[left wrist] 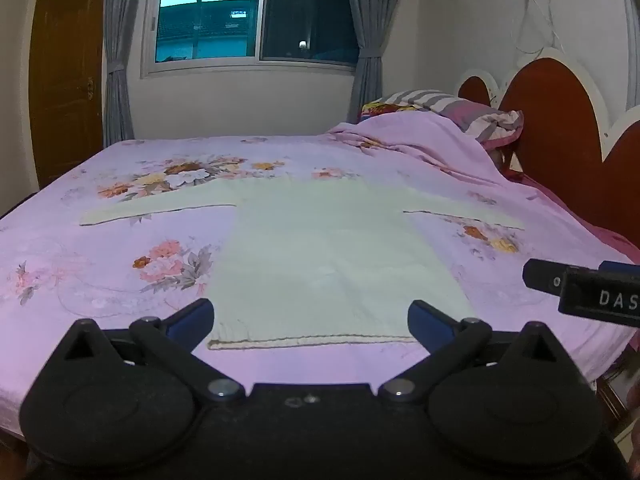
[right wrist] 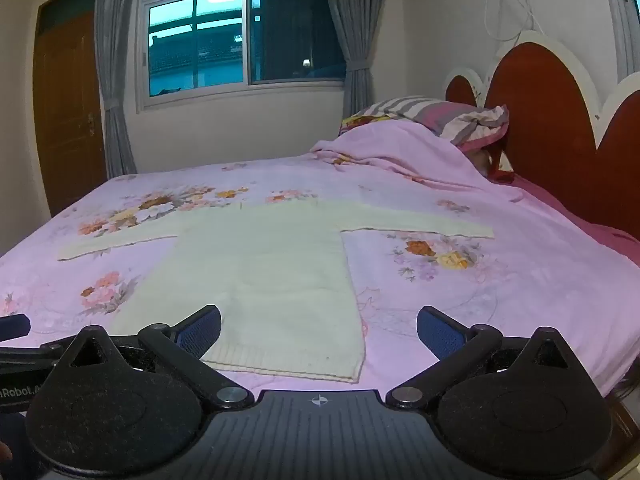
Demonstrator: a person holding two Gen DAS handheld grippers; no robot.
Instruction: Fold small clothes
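A small cream knit sweater [left wrist: 320,248] lies flat on the bed with both sleeves spread out sideways and its hem toward me; it also shows in the right wrist view [right wrist: 264,276]. My left gripper [left wrist: 311,322] is open and empty, its jaws wide apart just above the hem. My right gripper [right wrist: 319,330] is open and empty, hovering over the sweater's lower right corner. The right gripper's body shows at the right edge of the left wrist view [left wrist: 588,286].
The bed has a pink floral sheet [left wrist: 120,264]. A bunched pink quilt [right wrist: 400,152] and striped pillows [right wrist: 440,114] lie at the far right by the red headboard [right wrist: 560,120]. A window [left wrist: 256,12], curtains and a wooden door [left wrist: 64,76] stand behind.
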